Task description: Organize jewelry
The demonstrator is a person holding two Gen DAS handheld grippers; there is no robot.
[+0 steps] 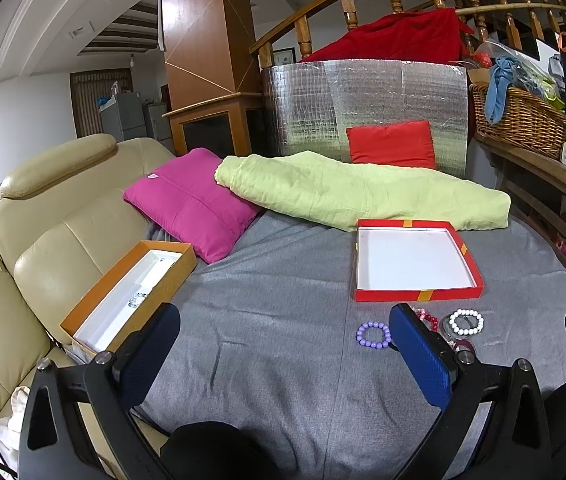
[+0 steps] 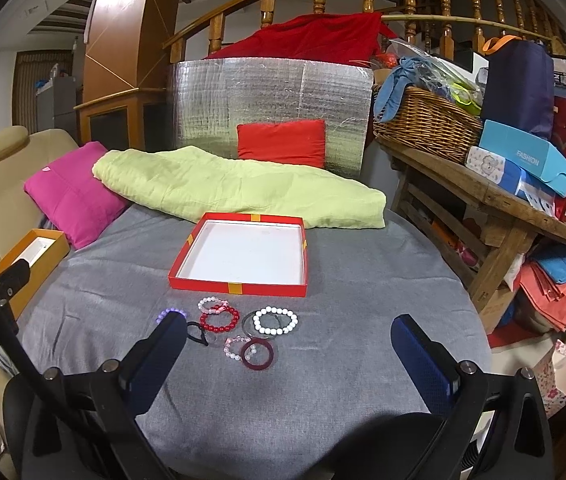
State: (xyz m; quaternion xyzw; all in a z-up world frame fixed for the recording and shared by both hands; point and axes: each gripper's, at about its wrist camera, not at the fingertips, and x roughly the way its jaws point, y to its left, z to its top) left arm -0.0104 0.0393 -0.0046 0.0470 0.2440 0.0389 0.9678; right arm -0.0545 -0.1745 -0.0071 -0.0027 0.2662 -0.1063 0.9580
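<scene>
Several bracelets lie on the grey cloth in front of a shallow red box [image 2: 239, 289] with a white inside: a red bead one [image 2: 219, 319], a white bead one [image 2: 275, 320], a purple bead one [image 1: 374, 335], a dark red bangle [image 2: 257, 354] and a pink one [image 2: 213, 303]. The red box [image 1: 419, 293] also shows in the left wrist view. An orange box [image 1: 95, 304] with small jewelry inside sits at the left. My left gripper [image 1: 283, 344] is open and empty, left of the bracelets. My right gripper [image 2: 289, 354] is open and empty, just short of them.
A magenta cushion [image 1: 191, 204], a green quilt [image 1: 355, 192] and a red cushion [image 1: 393, 144] lie at the back. A beige leather sofa [image 1: 27, 264] is on the left. A wooden shelf [image 2: 495, 200] with a wicker basket [image 2: 427, 128] and boxes stands on the right.
</scene>
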